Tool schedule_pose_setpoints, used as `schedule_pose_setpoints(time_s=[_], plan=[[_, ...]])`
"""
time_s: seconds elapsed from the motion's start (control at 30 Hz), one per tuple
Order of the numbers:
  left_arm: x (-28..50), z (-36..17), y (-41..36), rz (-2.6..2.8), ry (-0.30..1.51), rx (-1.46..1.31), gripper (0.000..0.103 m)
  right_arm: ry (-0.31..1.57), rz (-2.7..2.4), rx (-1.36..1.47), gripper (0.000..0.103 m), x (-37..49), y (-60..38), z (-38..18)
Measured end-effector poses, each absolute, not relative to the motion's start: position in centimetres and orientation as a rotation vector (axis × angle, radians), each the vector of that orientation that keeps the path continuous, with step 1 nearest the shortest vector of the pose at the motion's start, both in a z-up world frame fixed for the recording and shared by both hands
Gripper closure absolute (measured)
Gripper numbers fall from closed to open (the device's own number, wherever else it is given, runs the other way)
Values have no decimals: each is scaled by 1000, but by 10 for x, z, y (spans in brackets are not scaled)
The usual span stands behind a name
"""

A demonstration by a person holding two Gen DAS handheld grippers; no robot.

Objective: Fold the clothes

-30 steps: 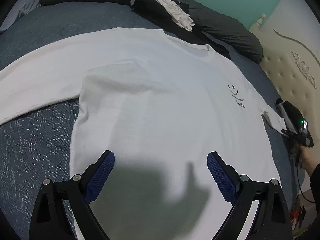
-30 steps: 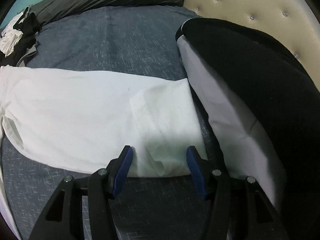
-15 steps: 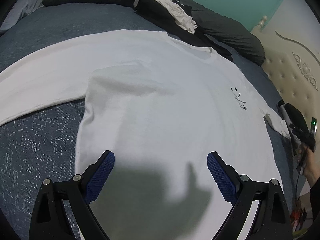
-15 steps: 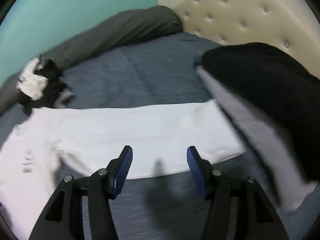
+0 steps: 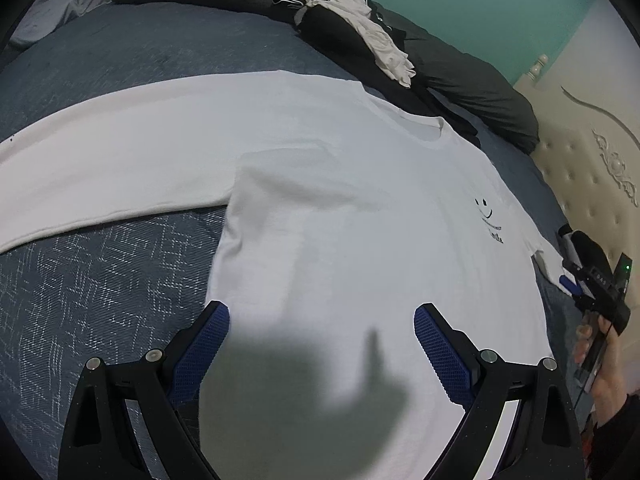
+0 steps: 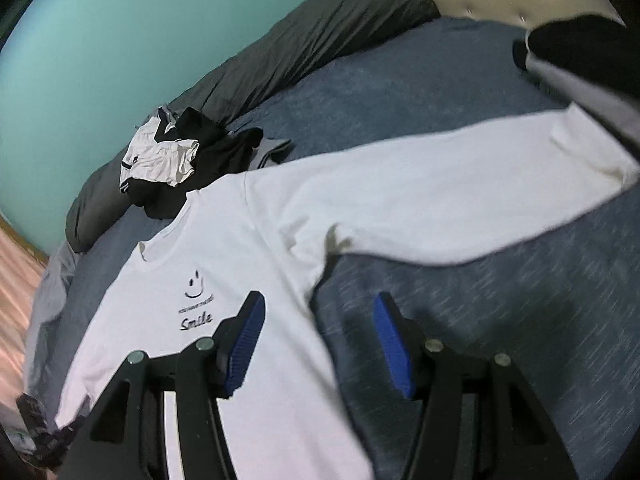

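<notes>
A smooth white long-sleeved shirt [image 5: 340, 216] (smiley print) lies flat on woven blue bedding [image 5: 100, 280]; rumpled clothes [image 5: 352, 36] upper centre; left gripper [image 5: 320, 348] and right gripper [image 6: 316, 340] both gape, empty.

Both wrist views angled down, near bed – sharing white shirt [image 5: 340, 220] [image 6: 224, 280].

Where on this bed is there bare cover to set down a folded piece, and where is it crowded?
Bare blue bedcover lies below the white shirt's spread sleeve, and another patch between the far sleeve and the dark pillow. It is crowded at the collar, by the clothes heap.
</notes>
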State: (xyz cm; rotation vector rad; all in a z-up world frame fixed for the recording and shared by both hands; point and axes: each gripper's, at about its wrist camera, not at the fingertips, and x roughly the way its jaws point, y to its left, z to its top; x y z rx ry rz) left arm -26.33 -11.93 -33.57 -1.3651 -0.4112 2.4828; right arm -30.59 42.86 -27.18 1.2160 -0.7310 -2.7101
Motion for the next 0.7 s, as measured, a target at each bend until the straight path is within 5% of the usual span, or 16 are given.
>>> schedule_pose_setpoints(time_s=[0.7], plan=[[-270,-346,-88,2444,-338,-1383,7,-970,-2566,1233,45,-294,402,-317]])
